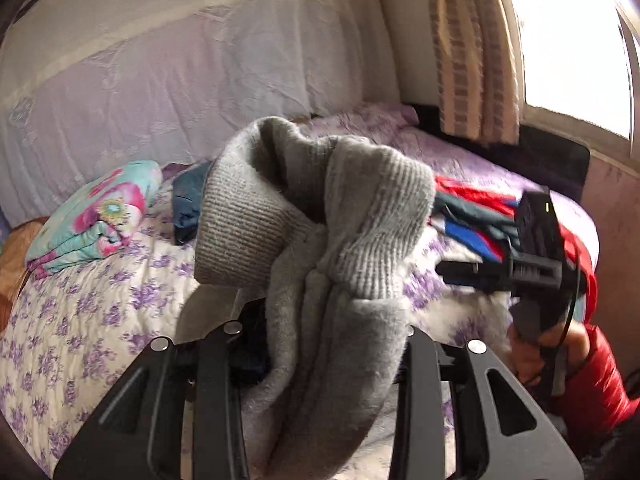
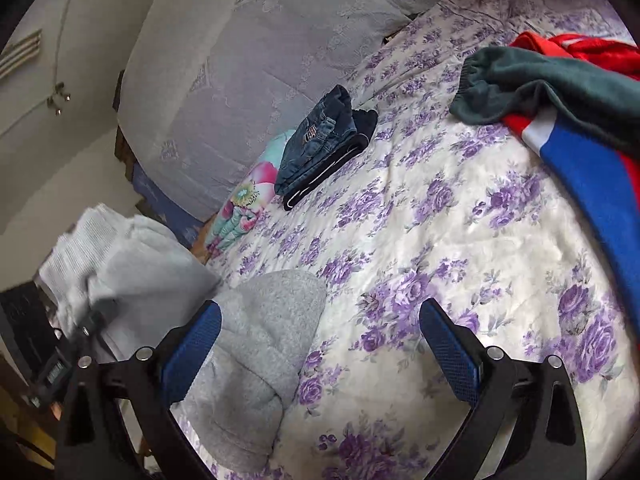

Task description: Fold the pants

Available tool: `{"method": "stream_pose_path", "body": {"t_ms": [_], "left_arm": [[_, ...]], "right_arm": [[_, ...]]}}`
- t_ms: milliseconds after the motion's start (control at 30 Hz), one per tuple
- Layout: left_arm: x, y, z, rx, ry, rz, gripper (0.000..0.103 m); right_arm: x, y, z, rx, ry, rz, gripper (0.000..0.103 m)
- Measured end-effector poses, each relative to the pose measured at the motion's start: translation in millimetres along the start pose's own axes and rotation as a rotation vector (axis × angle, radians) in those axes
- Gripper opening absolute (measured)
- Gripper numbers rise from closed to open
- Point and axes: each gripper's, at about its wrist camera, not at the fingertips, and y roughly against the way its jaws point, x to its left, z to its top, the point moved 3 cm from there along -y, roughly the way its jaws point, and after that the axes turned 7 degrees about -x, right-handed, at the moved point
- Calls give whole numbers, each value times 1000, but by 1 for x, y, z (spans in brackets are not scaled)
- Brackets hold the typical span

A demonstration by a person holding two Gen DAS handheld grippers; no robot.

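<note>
The grey knit pants [image 1: 320,240] hang bunched between my left gripper's [image 1: 320,360] jaws, which are shut on them above the bed; their ribbed cuffs flop forward. In the right wrist view the same grey pants [image 2: 256,344] lie partly on the bed's near left edge and rise at the left. My right gripper [image 2: 320,344] is open and empty over the floral bedspread [image 2: 420,220], its blue pads [image 2: 192,352] beside the grey cloth. The right gripper also shows in the left wrist view [image 1: 532,264] at the right.
Folded dark jeans [image 2: 324,140] and a folded floral cloth [image 2: 244,208] lie by the headboard cushions [image 2: 240,80]. A pile of red, blue and dark green clothes [image 2: 568,112] lies at the right. A curtain and window [image 1: 560,40] stand beyond the bed.
</note>
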Motion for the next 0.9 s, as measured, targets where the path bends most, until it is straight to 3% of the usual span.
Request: {"method": "stream_pose_path", "body": {"t_ms": [67, 133, 200, 233, 267, 400, 567, 667, 800, 900], "left_arm": [[-21, -22, -18, 72, -60, 20, 38], [-31, -26, -27, 92, -101, 37, 44], [-32, -18, -28, 84, -110, 10, 59], [-32, -12, -26, 76, -99, -34, 85], [-33, -4, -23, 51, -80, -71, 98], [-38, 13, -10, -28, -86, -32, 98], [6, 34, 8, -103, 104, -6, 98], [41, 29, 4, -84, 191, 68, 98], [68, 16, -16, -24, 316, 78, 98], [52, 2, -30, 34, 276, 40, 98]], "right_arm": [[3, 0, -2, -1, 16, -5, 99], [8, -3, -4, 4, 47, -28, 99], [10, -4, -5, 3, 60, -35, 99], [9, -2, -4, 0, 58, -37, 99], [7, -3, -4, -1, 54, -37, 99], [7, -1, -4, -4, 54, -40, 99], [8, 1, -6, -5, 63, -52, 99], [18, 3, -8, -16, 121, -58, 99], [54, 34, -15, -165, 308, 83, 99], [79, 23, -33, -83, 484, 38, 99]]}}
